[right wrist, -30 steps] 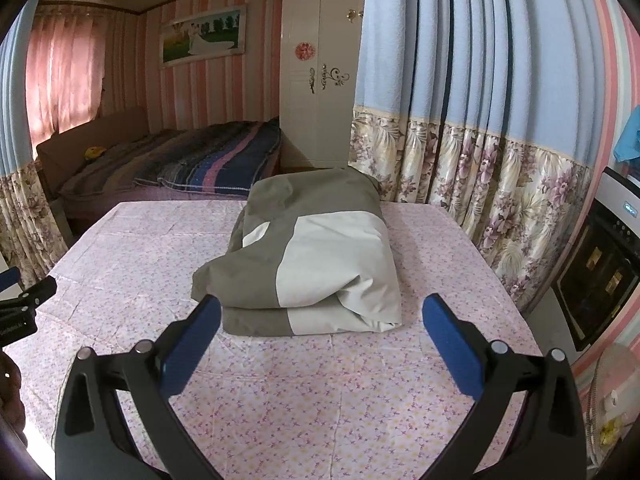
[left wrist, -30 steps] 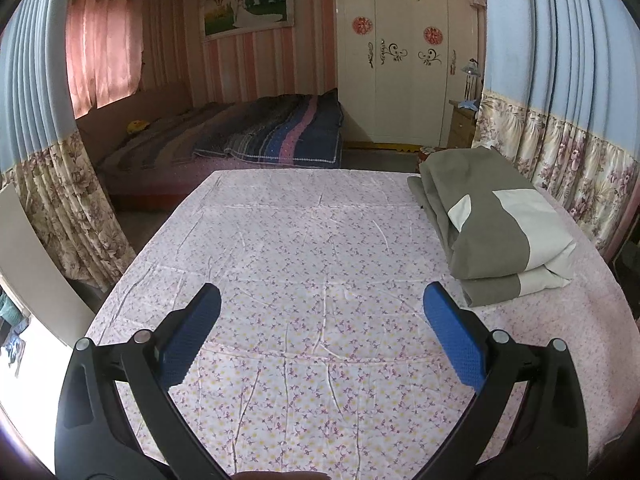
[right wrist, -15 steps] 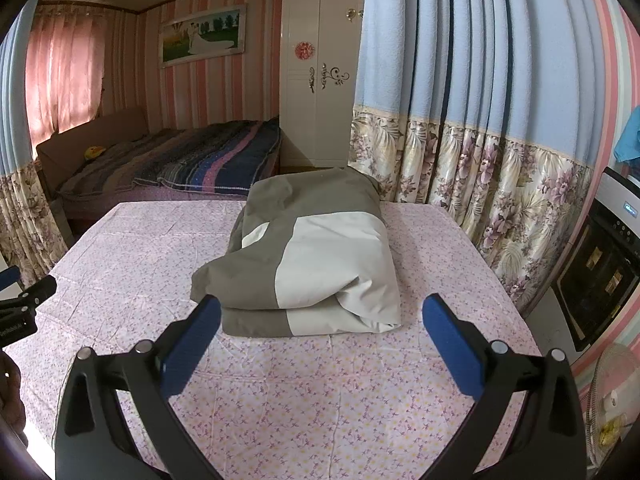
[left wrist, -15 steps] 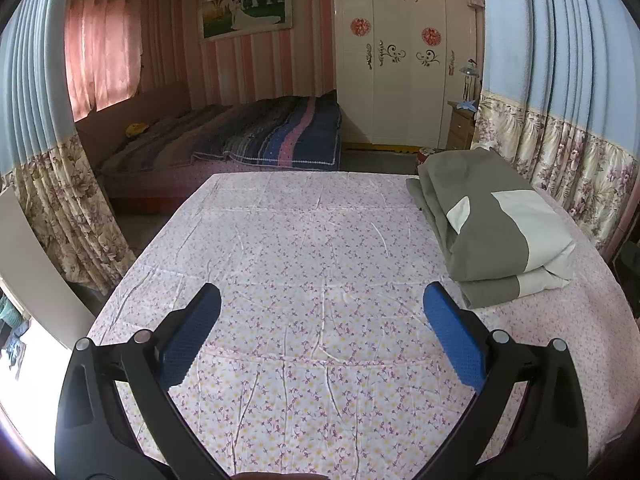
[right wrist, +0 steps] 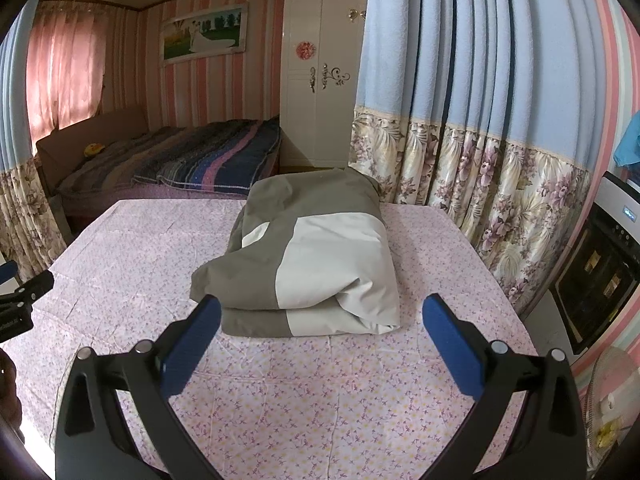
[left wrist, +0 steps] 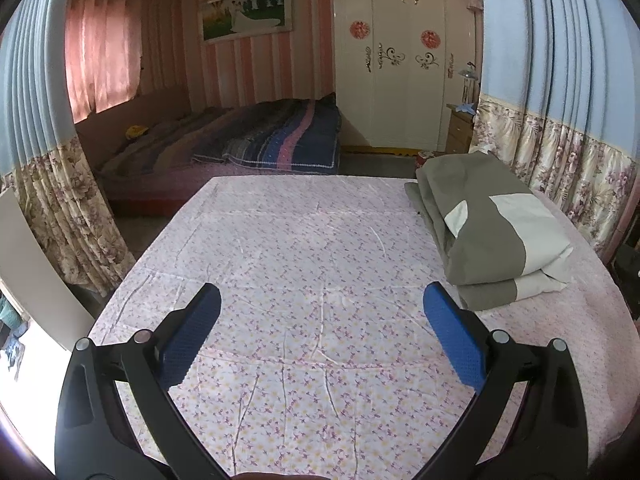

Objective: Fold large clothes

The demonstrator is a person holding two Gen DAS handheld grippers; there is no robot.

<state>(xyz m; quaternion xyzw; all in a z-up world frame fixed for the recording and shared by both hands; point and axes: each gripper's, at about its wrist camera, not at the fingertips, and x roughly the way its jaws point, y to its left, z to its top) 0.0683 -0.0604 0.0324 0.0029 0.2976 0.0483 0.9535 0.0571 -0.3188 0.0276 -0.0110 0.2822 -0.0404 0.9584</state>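
The folded cover [right wrist: 316,264], grey and cream, lies on the flowered sheet [right wrist: 320,400] toward the curtain [right wrist: 460,140] side. It sits just ahead of the right gripper [right wrist: 320,316], between its 2 blue pads [right wrist: 448,340], untouched. That gripper gapes wide, holding nothing. The left gripper [left wrist: 320,312] is equally wide and empty over bare sheet, the cover off to its right.

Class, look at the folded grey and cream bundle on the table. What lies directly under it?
The folded grey and cream bundle rests on the pink floral sheet that covers the table. Whatever lies under the sheet is hidden, as is the patch beneath the bundle.
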